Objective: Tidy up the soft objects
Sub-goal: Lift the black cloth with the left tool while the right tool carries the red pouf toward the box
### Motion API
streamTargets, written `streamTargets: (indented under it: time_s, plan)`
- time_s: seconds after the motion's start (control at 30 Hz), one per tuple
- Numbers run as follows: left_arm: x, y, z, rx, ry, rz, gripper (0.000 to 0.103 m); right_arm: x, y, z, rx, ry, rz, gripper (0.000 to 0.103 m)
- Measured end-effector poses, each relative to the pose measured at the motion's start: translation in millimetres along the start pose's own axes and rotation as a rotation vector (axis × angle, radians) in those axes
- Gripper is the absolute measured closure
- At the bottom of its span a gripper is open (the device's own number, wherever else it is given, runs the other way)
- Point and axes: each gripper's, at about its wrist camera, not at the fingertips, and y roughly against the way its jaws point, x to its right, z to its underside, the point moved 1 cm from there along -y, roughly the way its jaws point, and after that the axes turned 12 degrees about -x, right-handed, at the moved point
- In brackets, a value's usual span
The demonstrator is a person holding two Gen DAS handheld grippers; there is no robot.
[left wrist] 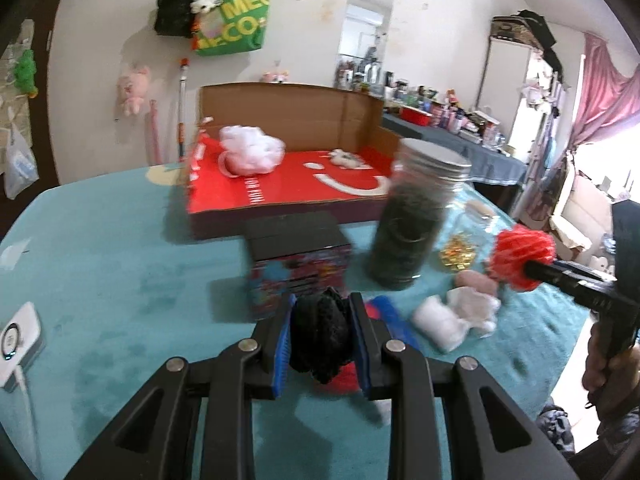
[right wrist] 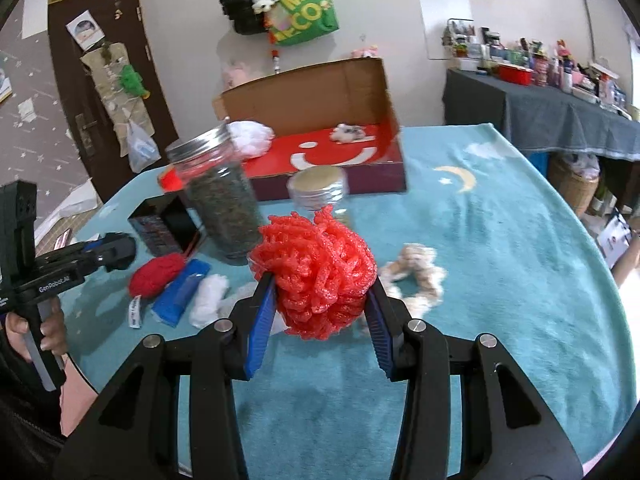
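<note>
My left gripper (left wrist: pixel 323 300) is shut on a black knitted soft thing (left wrist: pixel 320 336), held above the teal cloth. My right gripper (right wrist: pixel 322 280) is shut on a red mesh bath pouf (right wrist: pixel 316 272), which also shows at the right as the pouf (left wrist: pixel 522 256) on the right gripper's tip. Beyond both stands an open cardboard box (left wrist: pixel 288 196) with a red floor, holding a white pouf (left wrist: pixel 252 152) and a small white fluffy piece (left wrist: pixel 346 159). On the cloth lie a red knitted piece (right wrist: pixel 154 274), a blue piece (right wrist: pixel 182 294), white fluff (right wrist: pixel 208 298) and a beige scrunchie (right wrist: pixel 416 280).
A tall jar (left wrist: pixel 412 216) of dark contents stands between the grippers and the box, with a shorter jar (right wrist: pixel 320 188) beside it. A dark patterned box (left wrist: pixel 298 264) sits just ahead of my left gripper. A white device (left wrist: pixel 18 340) lies at the table's left edge. A cluttered side table (right wrist: pixel 560 92) stands at the right.
</note>
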Motion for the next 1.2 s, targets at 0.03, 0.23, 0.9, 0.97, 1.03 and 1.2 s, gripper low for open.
streamTargets:
  time_s: [0.03, 0.23, 0.9, 0.97, 1.03, 1.2]
  plan:
    - [-6, 0, 0, -0.004, 0.006, -0.014, 0.075, 3, 1, 0, 0.000, -0.007, 0.002, 0.062]
    - [-35, -2, 2, -0.033, 0.013, -0.069, 0.075, 17, 5, -4, -0.008, -0.030, 0.040, 0.062]
    - [-75, -43, -50, -0.089, -0.140, -0.032, 0.075, 40, -26, -57, -0.065, 0.158, 0.199, 0.062]
    - [-76, -48, -53, -0.099, -0.146, -0.022, 0.075, 41, -32, -63, -0.073, 0.178, 0.189, 0.062]
    - [-77, -53, -57, -0.108, -0.152, -0.015, 0.075, 42, -36, -69, -0.078, 0.185, 0.183, 0.062]
    - [-79, -57, -63, -0.111, -0.158, 0.001, 0.075, 41, -38, -81, -0.071, 0.203, 0.129, 0.062]
